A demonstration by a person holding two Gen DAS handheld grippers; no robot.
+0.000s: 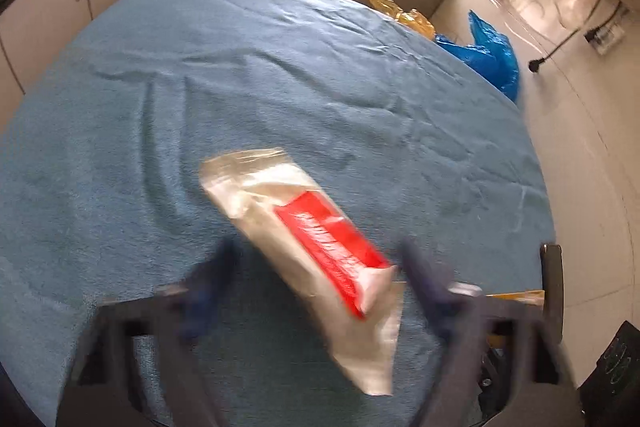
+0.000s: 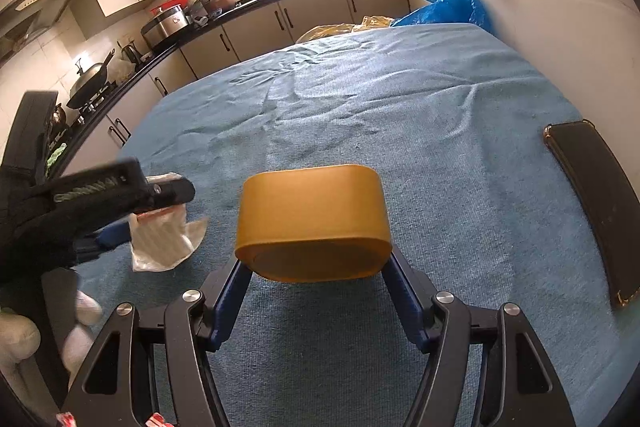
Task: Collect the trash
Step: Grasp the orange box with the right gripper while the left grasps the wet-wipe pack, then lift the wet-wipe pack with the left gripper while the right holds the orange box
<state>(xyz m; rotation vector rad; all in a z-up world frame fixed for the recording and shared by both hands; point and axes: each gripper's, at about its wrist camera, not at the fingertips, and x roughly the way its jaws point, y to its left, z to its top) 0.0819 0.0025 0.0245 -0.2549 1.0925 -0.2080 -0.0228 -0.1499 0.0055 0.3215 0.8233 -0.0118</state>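
A clear plastic wrapper with a red label (image 1: 320,239) lies slanted on the blue cloth of the table (image 1: 240,67). My left gripper (image 1: 316,267) straddles it, blurred. The right finger is at the wrapper's edge and the left finger stands apart from it, so the jaws are open. The right wrist view shows the same wrapper (image 2: 164,243) between the left gripper's (image 2: 148,215) fingers at the left edge. My right gripper (image 2: 316,263) is shut on an ochre oval container (image 2: 312,219), held just above the cloth.
A black phone (image 2: 592,207) lies on the cloth at the right. A blue plastic bag (image 2: 448,3) and a yellow bag (image 2: 340,27) sit past the table's far edge. Kitchen cabinets (image 2: 248,39) run behind. A person's gloved hand (image 2: 36,227) holds the left gripper.
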